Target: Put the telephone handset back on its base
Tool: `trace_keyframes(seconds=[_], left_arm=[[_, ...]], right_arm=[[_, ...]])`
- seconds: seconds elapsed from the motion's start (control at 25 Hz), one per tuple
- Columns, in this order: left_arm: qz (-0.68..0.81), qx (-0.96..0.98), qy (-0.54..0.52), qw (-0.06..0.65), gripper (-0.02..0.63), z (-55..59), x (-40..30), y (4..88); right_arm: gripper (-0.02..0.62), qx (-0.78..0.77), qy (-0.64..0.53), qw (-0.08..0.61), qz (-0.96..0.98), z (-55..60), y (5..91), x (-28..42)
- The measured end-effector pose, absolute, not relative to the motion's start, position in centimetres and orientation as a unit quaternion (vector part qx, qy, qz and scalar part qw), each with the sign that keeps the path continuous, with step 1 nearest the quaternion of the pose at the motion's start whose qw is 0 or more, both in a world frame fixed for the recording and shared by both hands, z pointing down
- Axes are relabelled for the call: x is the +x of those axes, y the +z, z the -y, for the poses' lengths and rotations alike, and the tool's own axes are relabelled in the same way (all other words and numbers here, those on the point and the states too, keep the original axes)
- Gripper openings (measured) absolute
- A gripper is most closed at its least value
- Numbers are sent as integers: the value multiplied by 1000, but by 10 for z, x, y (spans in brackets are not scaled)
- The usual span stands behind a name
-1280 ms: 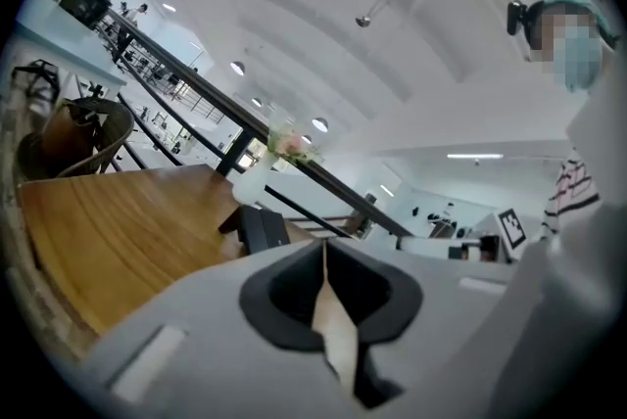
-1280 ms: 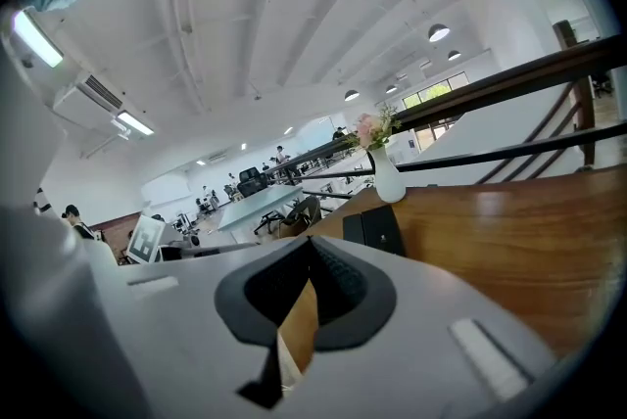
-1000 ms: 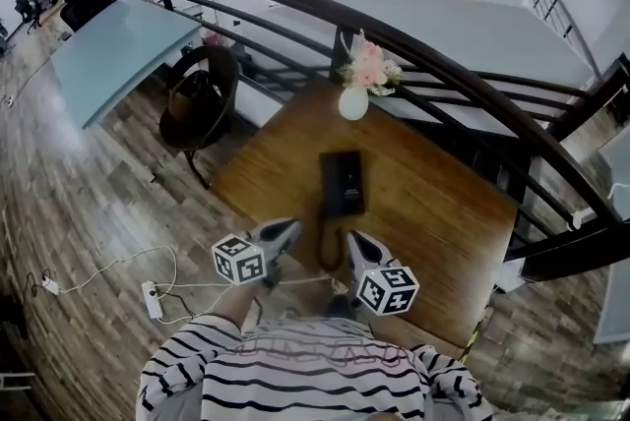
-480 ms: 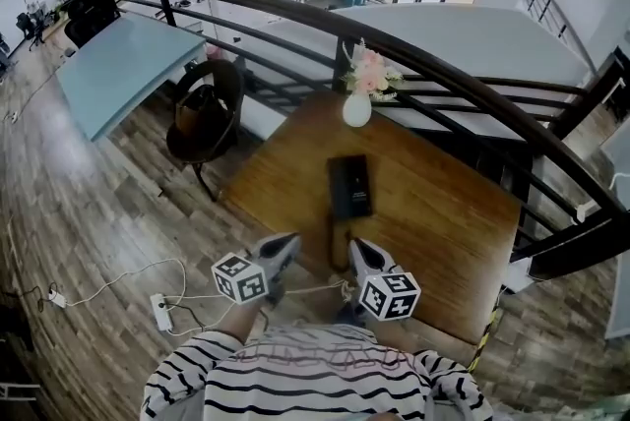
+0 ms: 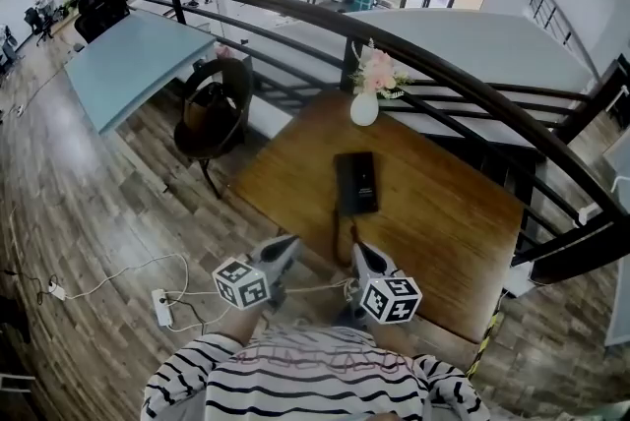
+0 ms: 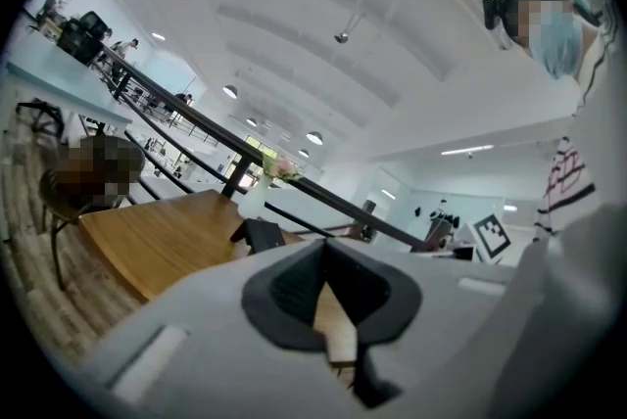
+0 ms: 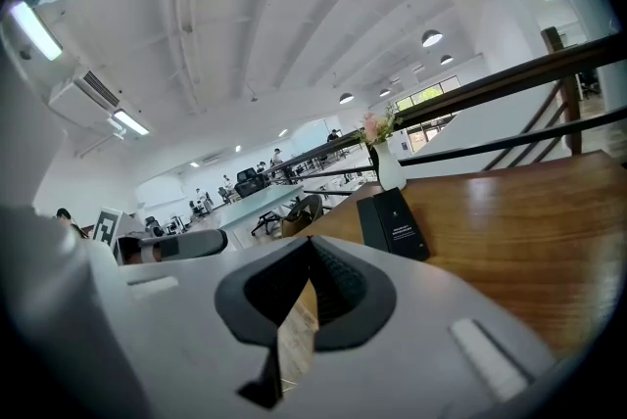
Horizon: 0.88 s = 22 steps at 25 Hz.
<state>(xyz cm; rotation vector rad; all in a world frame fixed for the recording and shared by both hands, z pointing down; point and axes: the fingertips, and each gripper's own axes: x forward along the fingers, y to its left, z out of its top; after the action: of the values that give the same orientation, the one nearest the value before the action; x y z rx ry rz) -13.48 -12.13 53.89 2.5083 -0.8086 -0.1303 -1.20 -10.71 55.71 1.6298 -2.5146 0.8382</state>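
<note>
A black telephone (image 5: 356,182) lies flat in the middle of the wooden table (image 5: 443,222). Its dark cord (image 5: 336,234) trails toward the near edge. From here I cannot tell the handset apart from the base. My left gripper (image 5: 291,242) and right gripper (image 5: 358,250) hover side by side at the table's near edge, short of the telephone. Both are shut and hold nothing. The left gripper view shows the left gripper (image 6: 324,247) with the telephone (image 6: 263,234) ahead. In the right gripper view the right gripper (image 7: 312,247) points at the telephone (image 7: 392,223).
A white vase of pink flowers (image 5: 364,106) stands at the table's far edge against a dark curved railing (image 5: 463,80). A black chair (image 5: 212,119) stands left of the table. A power strip with white cables (image 5: 160,308) lies on the wood floor at the near left.
Both grippers have slid a little back from the telephone toward the table's near edge, and the head view has shifted with them. Both jaws stay shut.
</note>
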Motion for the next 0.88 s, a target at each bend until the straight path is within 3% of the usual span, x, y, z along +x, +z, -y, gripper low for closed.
trace_keyframes(seconds=[0.88], left_arm=[[312, 911, -70, 261, 2, 102, -162, 544]], right_arm=[[2, 537, 268, 18, 800, 93, 562, -25]])
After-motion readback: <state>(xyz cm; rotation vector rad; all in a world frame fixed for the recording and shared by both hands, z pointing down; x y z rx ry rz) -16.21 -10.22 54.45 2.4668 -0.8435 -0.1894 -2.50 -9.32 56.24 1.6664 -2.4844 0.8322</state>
